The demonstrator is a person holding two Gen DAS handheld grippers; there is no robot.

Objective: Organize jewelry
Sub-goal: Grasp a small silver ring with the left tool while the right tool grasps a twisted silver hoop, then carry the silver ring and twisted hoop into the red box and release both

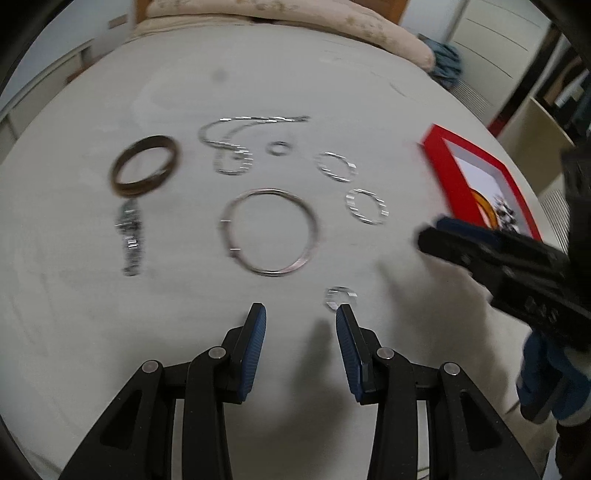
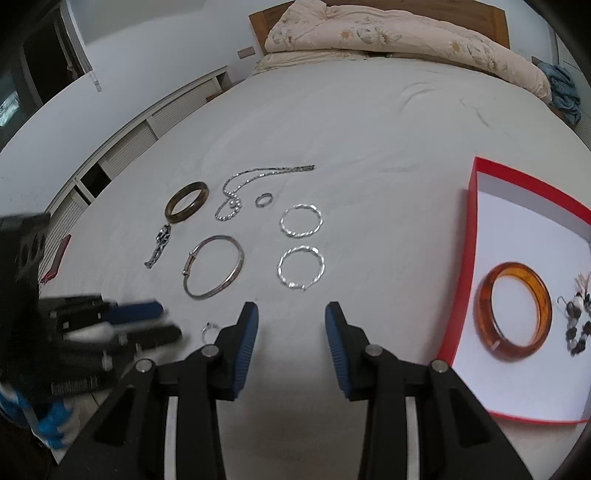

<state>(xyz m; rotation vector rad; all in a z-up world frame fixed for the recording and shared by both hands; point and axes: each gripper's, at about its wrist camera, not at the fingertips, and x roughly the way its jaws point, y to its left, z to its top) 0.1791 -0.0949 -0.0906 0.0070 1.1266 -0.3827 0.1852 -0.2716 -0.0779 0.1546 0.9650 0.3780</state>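
Jewelry lies spread on a white bed sheet. A brown bangle (image 1: 144,165) (image 2: 186,202), a silver chain necklace (image 1: 236,138) (image 2: 255,181), a small ring (image 1: 277,148) (image 2: 264,199), two silver hoops (image 2: 301,220) (image 2: 301,266), a large silver bangle (image 1: 269,230) (image 2: 214,266) and a dark bracelet strip (image 1: 130,236) (image 2: 159,246) are there. A small silver ring (image 1: 340,297) (image 2: 209,328) lies just ahead of my left gripper (image 1: 301,314), which is open and empty. My right gripper (image 2: 291,310) is open and empty. A red box (image 2: 476,236) (image 1: 443,147) at the right holds an amber bangle (image 2: 513,310) and dark beads (image 2: 578,325).
A folded floral duvet (image 2: 388,33) lies at the head of the bed. A blue cloth (image 2: 563,88) sits at the far right corner. White cabinets (image 2: 122,144) run along the bed's left side.
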